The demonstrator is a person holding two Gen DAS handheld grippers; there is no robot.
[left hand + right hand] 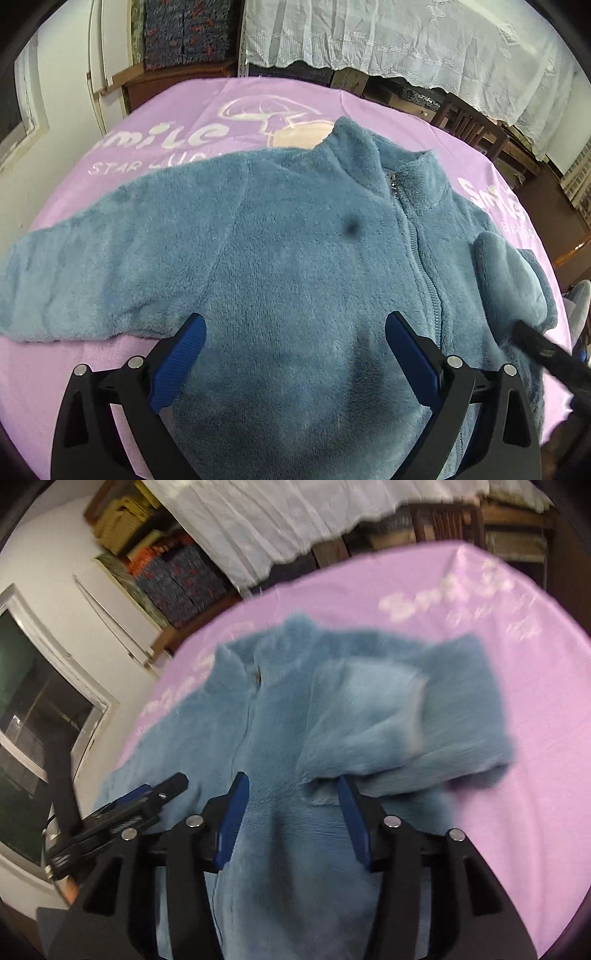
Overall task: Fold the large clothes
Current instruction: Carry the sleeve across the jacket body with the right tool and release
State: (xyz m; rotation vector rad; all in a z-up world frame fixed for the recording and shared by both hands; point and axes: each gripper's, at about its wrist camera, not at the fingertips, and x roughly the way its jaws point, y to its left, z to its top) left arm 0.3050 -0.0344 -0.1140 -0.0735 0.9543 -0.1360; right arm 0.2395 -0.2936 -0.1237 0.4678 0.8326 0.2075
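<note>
A blue fleece jacket (295, 240) lies front-up on a pink blanket (177, 122) covering the tabletop, zip closed to the collar. The left tongs (295, 332) hover over the lower chest, spread wide with nothing between the blue pads (181, 362); the jacket's hem is hidden beneath them and cut off at the bottom edge. Ahead and to their left one sleeve (74, 280) stretches out flat, its cuff running out of the frame. To their right the other sleeve (513, 280) is folded over the body, and a blurred black bar crossing it is a part of the other tool.

The right-wrist view is smeared by motion. The right tongs (291, 808) stand partly open above the jacket (258, 738); the folded sleeve (388, 720) lies just ahead, its edge touching the right-hand pad (351, 823), but whether any cloth is gripped cannot be made out. The left tongs (147, 797) show just to their left. Lettering on the blanket (535, 738) is partly covered and unreadable there.
</note>
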